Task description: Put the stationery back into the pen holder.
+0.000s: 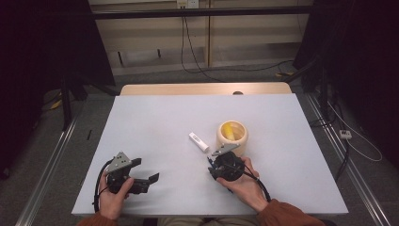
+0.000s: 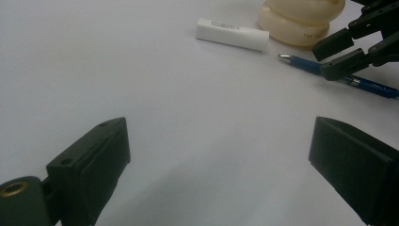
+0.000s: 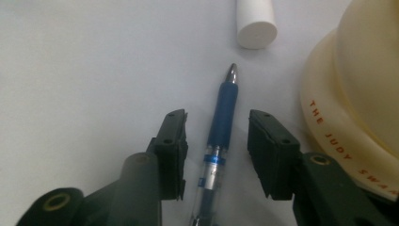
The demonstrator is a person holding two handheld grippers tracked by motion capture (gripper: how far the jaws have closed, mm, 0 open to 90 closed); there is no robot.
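Blue pen (image 3: 222, 123): dark blue grip, silver tip, clear barrel with blue band; lies flat on white table (image 1: 155, 127), tip toward 12 o'clock. We see right gripper (image 3: 217, 141) straddling it, jaws apart, pads not touching. Beyond, at 12: white cylinder (image 3: 255, 21). At 2: cream pot (image 3: 357, 94). Left gripper (image 2: 216, 160) spread wide over bare table.

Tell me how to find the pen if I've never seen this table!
Find the cream-coloured cup near the middle of the white table. Just in front of it, lying flat between the open jaws of the right gripper, is the blue pen. Unlike the stubby white tube beside it, it is thin, with a silver tip.
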